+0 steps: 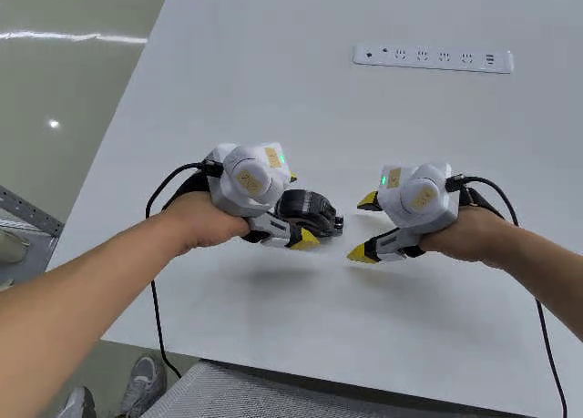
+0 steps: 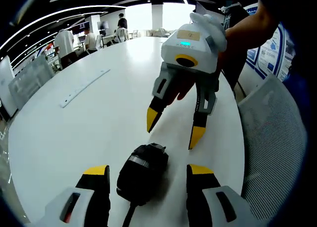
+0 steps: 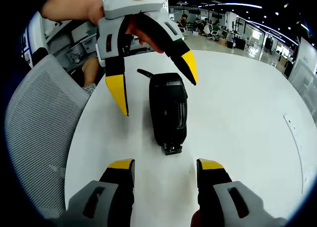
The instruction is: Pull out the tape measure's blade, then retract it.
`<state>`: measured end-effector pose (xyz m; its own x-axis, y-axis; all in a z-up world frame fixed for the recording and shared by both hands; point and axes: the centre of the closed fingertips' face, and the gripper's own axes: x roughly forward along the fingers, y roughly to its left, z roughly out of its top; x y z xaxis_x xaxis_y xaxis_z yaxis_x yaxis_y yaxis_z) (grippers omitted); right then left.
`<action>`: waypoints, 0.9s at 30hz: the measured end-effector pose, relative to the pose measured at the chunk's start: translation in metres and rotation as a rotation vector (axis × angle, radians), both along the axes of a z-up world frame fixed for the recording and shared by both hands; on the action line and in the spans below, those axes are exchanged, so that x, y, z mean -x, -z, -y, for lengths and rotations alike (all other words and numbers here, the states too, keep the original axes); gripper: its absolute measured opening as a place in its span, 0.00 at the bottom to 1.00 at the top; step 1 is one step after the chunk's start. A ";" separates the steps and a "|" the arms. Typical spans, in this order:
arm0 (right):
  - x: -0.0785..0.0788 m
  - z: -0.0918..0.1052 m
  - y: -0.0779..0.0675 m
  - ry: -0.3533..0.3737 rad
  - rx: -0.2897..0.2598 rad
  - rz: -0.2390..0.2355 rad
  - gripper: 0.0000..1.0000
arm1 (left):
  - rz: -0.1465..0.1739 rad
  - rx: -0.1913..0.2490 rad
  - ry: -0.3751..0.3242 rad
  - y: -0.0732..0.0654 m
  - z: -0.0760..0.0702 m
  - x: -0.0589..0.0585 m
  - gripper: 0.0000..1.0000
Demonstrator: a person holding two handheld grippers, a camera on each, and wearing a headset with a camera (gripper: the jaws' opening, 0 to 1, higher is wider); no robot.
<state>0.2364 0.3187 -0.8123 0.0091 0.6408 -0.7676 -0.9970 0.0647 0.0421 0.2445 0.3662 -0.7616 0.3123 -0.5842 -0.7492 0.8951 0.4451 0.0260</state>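
Straddling the tape measure (image 2: 142,175), the left gripper (image 1: 299,209) has its two yellow-tipped jaws set apart, one on each side of the black case, with a gap visible on both sides in the left gripper view; it brackets the case without pinching it. The case appears to lie on the white table (image 1: 273,90), near the edge closest to the person and about midway between the two hands. That placement looks chosen so the left hand can close in and anchor the body while the other hand does the pulling.

The right gripper (image 1: 364,227) faces it from the opposite side, jaws also spread wide and holding nothing. In the right gripper view the small metal hook (image 3: 172,149) at the end of the blade points straight toward those jaws and sits just in front of them (a sensible line-up, since the hook is the only part that can be caught). A thin black cord (image 3: 146,73) trails from the far end of the case, toward the left hand.

My reading is that neither half of the task is begun: the blade is fully wound in. The next move probably calls for the left jaws to clamp the case first, otherwise a tug on the hook would just drag the whole thing across the smooth tabletop. A white power strip (image 1: 433,58) lies well apart, out of the way.
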 end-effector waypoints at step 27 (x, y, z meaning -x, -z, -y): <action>-0.011 -0.021 0.014 -0.055 -0.018 0.054 0.20 | 0.030 -0.071 0.108 0.022 0.000 -0.017 0.41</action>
<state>0.2479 0.3402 -0.8264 0.0147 0.6550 -0.7555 -0.9999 0.0099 -0.0109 0.2611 0.3665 -0.7837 0.2729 -0.5612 -0.7814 0.9362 0.3418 0.0816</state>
